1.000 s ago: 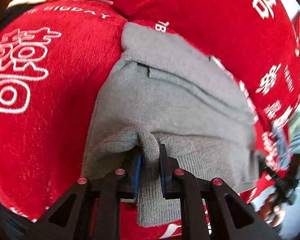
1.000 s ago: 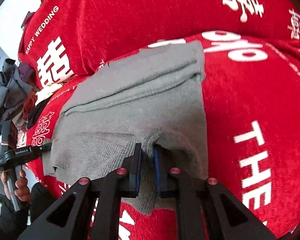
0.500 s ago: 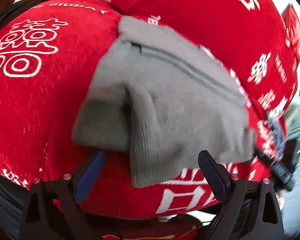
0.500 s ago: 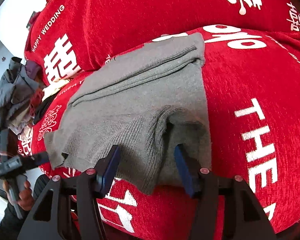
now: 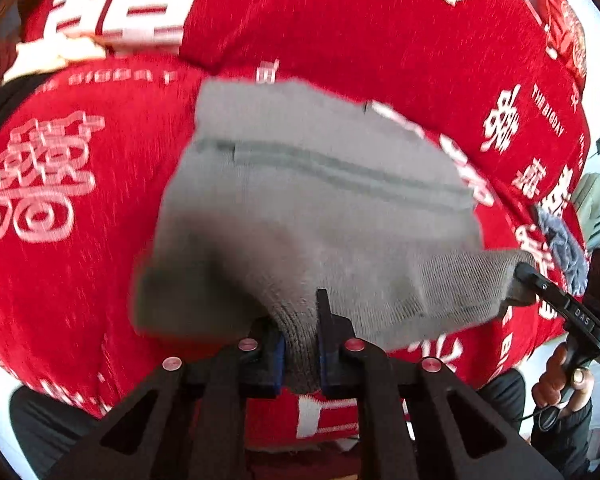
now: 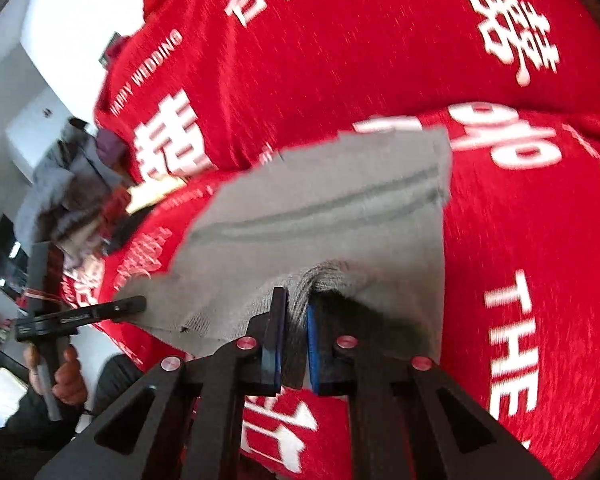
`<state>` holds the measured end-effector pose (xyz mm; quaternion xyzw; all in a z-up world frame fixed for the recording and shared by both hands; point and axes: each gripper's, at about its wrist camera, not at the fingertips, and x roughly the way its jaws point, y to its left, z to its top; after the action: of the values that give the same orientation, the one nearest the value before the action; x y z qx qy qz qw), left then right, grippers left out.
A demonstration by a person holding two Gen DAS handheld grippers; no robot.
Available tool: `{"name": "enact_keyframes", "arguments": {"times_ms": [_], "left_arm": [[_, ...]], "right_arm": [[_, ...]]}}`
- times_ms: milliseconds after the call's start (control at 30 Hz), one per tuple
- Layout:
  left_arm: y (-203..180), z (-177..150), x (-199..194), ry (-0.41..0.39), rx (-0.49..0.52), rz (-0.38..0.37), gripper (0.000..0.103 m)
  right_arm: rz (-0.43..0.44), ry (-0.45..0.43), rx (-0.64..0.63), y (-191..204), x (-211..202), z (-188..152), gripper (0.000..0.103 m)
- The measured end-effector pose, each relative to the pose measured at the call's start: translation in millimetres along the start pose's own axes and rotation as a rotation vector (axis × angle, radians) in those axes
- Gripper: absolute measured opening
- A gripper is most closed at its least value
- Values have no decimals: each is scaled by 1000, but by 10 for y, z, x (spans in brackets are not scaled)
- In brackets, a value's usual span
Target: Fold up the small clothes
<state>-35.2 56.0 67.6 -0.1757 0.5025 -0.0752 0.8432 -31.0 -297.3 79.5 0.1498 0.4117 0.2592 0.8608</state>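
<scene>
A grey knitted garment [image 5: 320, 200] lies folded on a red blanket [image 5: 80, 280]. In the left wrist view my left gripper [image 5: 300, 320] has its jaws closing tight on the ribbed near hem, and the pads press the cloth. My right gripper [image 5: 526, 276] pinches the hem's right corner, held by a hand [image 5: 556, 376]. In the right wrist view my right gripper [image 6: 296, 308] is likewise closing on a bunched ribbed fold of the garment [image 6: 320, 232]. The left gripper [image 6: 136, 304] grips the left corner. The near hem is raised off the blanket [image 6: 520, 240].
The red blanket carries white characters and lettering and covers a rounded cushion surface. A pile of mixed clothes [image 6: 68, 184] lies off to the left. A bluish-grey cloth [image 5: 564, 248] sits at the right edge. A cream item [image 5: 52, 56] rests at the far left.
Both grippers let go of the folded hem, opened wide and drew back, then shut again on the near hem. Both have since risen, lifting that edge.
</scene>
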Motion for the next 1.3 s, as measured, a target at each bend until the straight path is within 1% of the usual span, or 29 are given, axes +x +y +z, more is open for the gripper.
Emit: {"name": "enact_keyframes", "arguments": {"times_ms": [100,200,267,367,500,633,700,800,900,1000,1033,1100,1133,1167,1200,1233,1267,1300], "left_arm": [[-54,247,-50,-46,-2,0,13],[-74,494,-15,-68,-5,9,13],[-63,642,33,-69,-17,20,13],[-63,923,67,-95,-37,17,13],[-123,1376,101,-146,-32,22,13],[-161,1839,298,-163,-28,35,13],[-147,2055,500,-148,-37,42,13],[-98,2251,862,-115,-50,65,13],[30,2366,1333,-51,-85,85,13],[182,2417,1670,-11,-128,105,13],[264,2438,1791,19,-161,103,13],[419,2464,1964,81,-232,51,13],[502,2480,2005,95,-269,23,20],[567,2492,2010,97,-298,-10,24],[640,2502,1989,99,-329,-59,27],[683,2511,1960,103,-346,-94,34],[727,2520,1899,101,-360,-125,54],[769,2528,1827,90,-376,-134,71]], "right_arm": [[20,-35,2,33,-39,176,10],[16,-48,5,26,13,373,10],[10,-56,10,26,61,505,10],[5,-80,16,30,114,747,10],[-16,-117,28,2,209,1160,10],[-66,-118,58,-184,512,1618,9],[-99,-106,76,-304,712,1783,9],[-145,-60,109,-529,1077,1943,8],[-196,-14,130,-729,1403,1982,7],[-239,24,156,-922,1713,1996,7],[-245,34,176,-980,1772,2003,8],[-261,59,230,-1107,1863,2011,10],[-276,59,253,-1166,1866,2020,11],[-289,50,266,-1203,1844,2028,17],[-315,34,281,-1238,1778,2032,32],[-333,26,286,-1247,1723,2031,43],[-347,14,286,-1239,1666,2029,64],[-362,-15,267,-1191,1566,2012,75]]}}
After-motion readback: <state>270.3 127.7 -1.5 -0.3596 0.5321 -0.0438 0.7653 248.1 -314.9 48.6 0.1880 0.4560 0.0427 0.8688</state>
